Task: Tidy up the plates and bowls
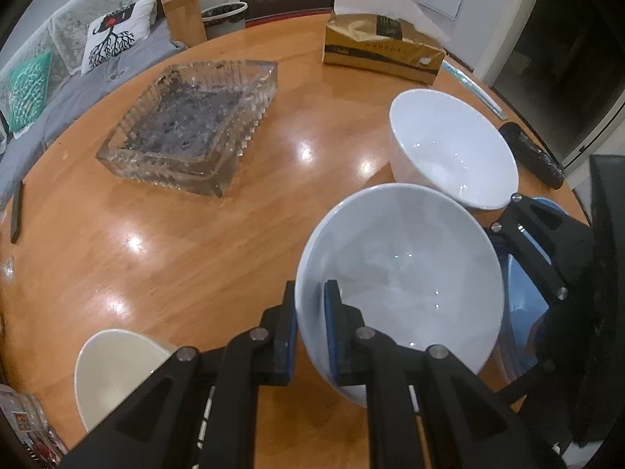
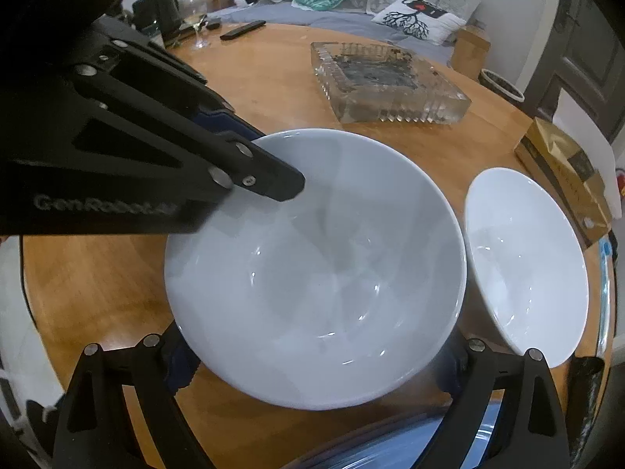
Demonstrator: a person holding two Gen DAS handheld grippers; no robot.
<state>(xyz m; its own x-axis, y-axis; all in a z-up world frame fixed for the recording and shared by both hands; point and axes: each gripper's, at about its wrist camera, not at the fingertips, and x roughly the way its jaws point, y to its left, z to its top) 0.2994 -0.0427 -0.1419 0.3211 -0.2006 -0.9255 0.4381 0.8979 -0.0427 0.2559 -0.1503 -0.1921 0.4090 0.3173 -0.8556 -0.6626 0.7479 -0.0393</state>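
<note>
Left gripper [image 1: 310, 328]: I'm pinching the near bowl [image 1: 398, 285] by its rim, raised above the table [image 1: 175, 242].
Right gripper [image 2: 312, 363]: spread wide, holding nothing.
Next: I'd level it over the second bowl [image 1: 453, 148] beside it, then lower gently.

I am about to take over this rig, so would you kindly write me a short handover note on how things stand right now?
Left claw: shut on the near rim of the large white bowl, one finger inside, one outside.
Right claw: open, fingers either side of that same bowl, below its rim; contact unclear.
Second white bowl sits on the wooden table just beyond. A cream bowl is at the near left edge; a blue plate lies to the right.
Done: first bowl gripped.
Left: probably nest the bowls, then tidy the rest.
</note>
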